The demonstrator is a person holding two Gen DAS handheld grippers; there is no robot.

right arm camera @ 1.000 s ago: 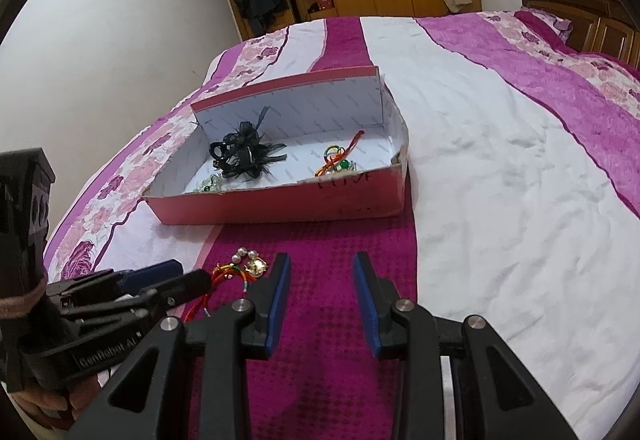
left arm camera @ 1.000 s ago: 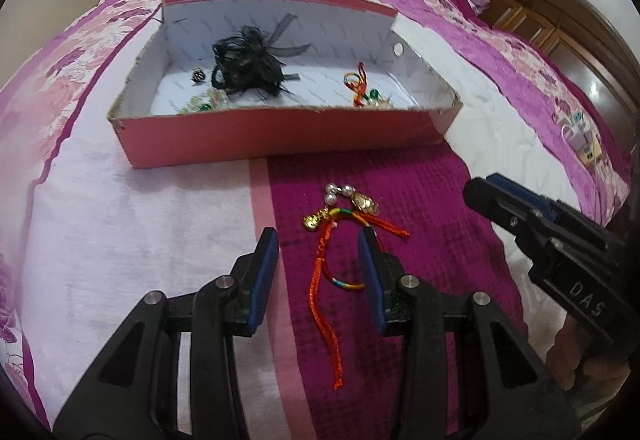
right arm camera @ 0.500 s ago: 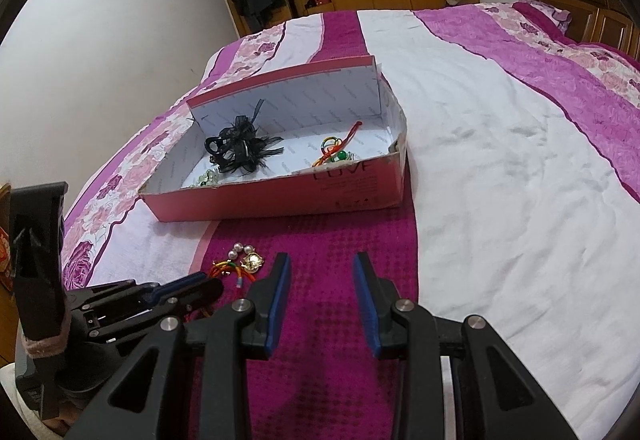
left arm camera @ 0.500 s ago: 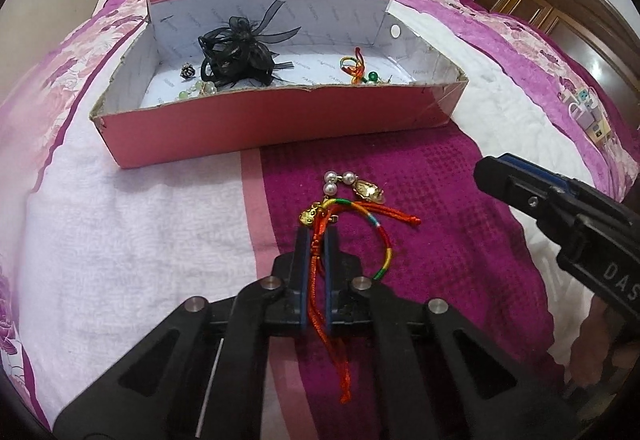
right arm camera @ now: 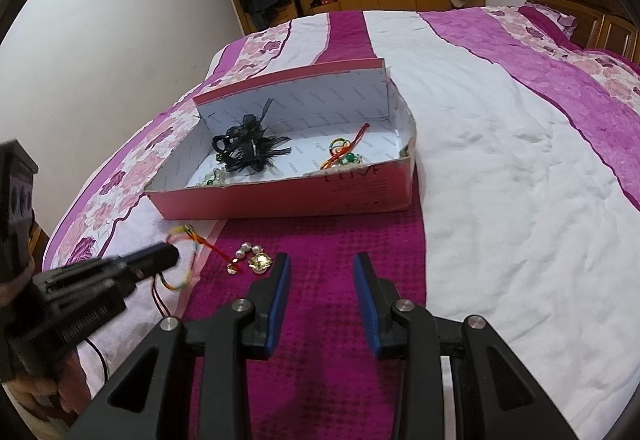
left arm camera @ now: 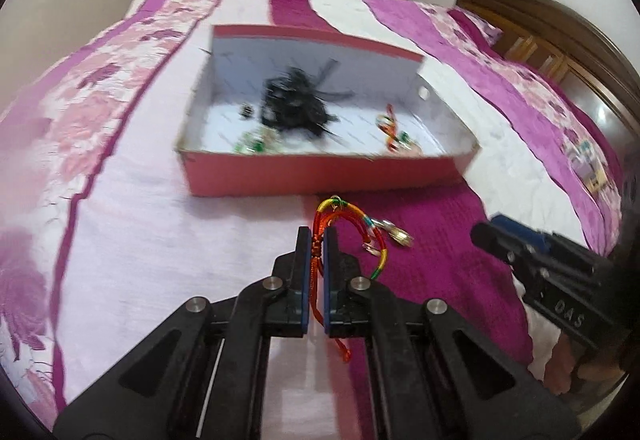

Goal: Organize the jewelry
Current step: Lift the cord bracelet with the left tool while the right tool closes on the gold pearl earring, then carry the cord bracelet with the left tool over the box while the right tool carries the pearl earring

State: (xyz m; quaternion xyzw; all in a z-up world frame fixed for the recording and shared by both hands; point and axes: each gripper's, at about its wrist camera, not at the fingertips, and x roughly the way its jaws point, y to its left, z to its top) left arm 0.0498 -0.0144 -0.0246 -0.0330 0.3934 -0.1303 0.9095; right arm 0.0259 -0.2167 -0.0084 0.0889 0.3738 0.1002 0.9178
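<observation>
Since a second ago my left gripper has gone from standing open around the red cord bracelet to clamped tight on its red strand, and the cord's loop has come up off the bedspread. In my left view the rainbow loop arches just above my fingertips at centre frame, while the pearls and gold charms trail down to the right, seemingly still brushing the magenta stripe. A loose red tail hangs out below my pads. From the right view the same bracelet dangles at lower left, its charms resting on the cloth.

My right gripper stands partly open with nothing between its pads, poised low at centre frame over the magenta stripe.

I judge this to be the carry step: the piece is picked and must go into the pink box in the upper middle of the frame, which already holds a black ribbon bow, another red cord piece at its right, and some green beads by the near wall.

Next I need to raise the bracelet enough for the dangling charms to clear the box's near wall, move it over a bare patch of the white floor, then let go. The thin cord could slip, and the trailing tail might snag on the rim.
</observation>
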